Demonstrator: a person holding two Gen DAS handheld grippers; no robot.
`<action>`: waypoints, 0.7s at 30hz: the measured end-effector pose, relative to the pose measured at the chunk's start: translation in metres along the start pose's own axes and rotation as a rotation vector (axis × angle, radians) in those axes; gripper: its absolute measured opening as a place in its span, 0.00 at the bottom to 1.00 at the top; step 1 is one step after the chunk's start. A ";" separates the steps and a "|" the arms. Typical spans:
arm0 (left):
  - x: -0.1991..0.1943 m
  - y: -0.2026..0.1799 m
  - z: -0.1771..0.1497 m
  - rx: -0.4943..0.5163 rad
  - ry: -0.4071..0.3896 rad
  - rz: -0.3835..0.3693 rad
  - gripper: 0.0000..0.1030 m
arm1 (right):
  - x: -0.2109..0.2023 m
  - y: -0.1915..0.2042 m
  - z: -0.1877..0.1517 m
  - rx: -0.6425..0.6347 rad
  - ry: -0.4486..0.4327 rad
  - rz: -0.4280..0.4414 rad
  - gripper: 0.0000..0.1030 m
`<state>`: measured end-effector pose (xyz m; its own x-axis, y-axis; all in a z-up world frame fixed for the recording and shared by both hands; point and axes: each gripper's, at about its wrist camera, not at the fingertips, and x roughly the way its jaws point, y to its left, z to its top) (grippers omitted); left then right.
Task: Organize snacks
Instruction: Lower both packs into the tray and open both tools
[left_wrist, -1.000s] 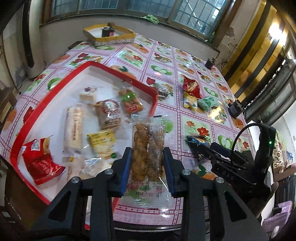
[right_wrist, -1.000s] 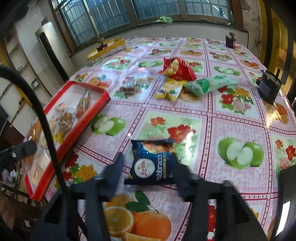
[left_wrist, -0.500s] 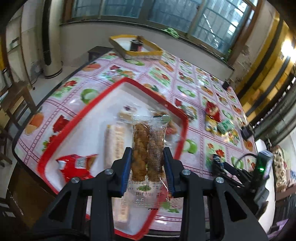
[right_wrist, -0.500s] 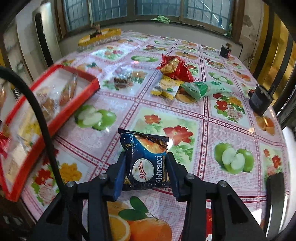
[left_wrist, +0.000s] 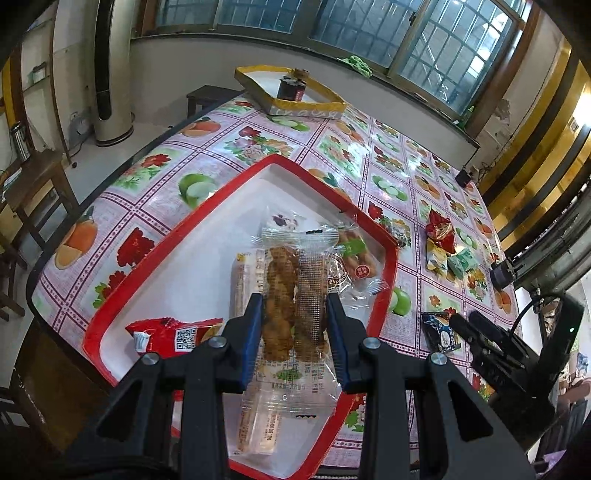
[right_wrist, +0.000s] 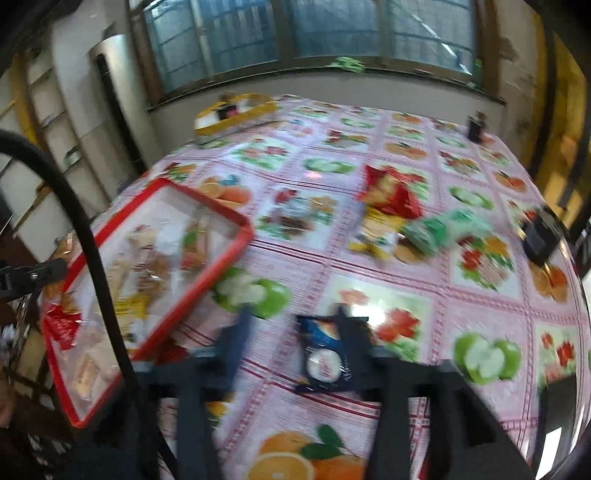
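Left tool (left_wrist: 294, 325) grips clear snack pack (left_wrist: 293, 291) (over red tray (left_wrist: 236, 184))

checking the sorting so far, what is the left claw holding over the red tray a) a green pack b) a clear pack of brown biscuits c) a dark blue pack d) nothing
b: the left claw is shut on the clear pack of brown biscuits above the red tray; the dark blue pack lies on the table by the right claw.
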<state>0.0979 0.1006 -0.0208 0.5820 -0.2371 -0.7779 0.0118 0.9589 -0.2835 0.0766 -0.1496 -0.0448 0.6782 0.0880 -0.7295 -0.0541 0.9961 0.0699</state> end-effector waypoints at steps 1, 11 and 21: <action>0.001 -0.001 0.000 0.002 0.002 -0.005 0.34 | 0.002 -0.005 -0.004 0.006 0.014 -0.020 0.62; 0.007 -0.006 0.001 0.015 0.016 -0.001 0.34 | 0.050 -0.012 -0.016 0.012 0.145 -0.068 0.52; 0.003 0.001 0.006 0.003 0.004 0.009 0.34 | 0.044 -0.010 -0.020 -0.007 0.111 -0.079 0.44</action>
<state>0.1044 0.1019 -0.0205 0.5790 -0.2287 -0.7826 0.0090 0.9616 -0.2744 0.0923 -0.1554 -0.0911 0.5955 0.0096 -0.8033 -0.0095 0.9999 0.0049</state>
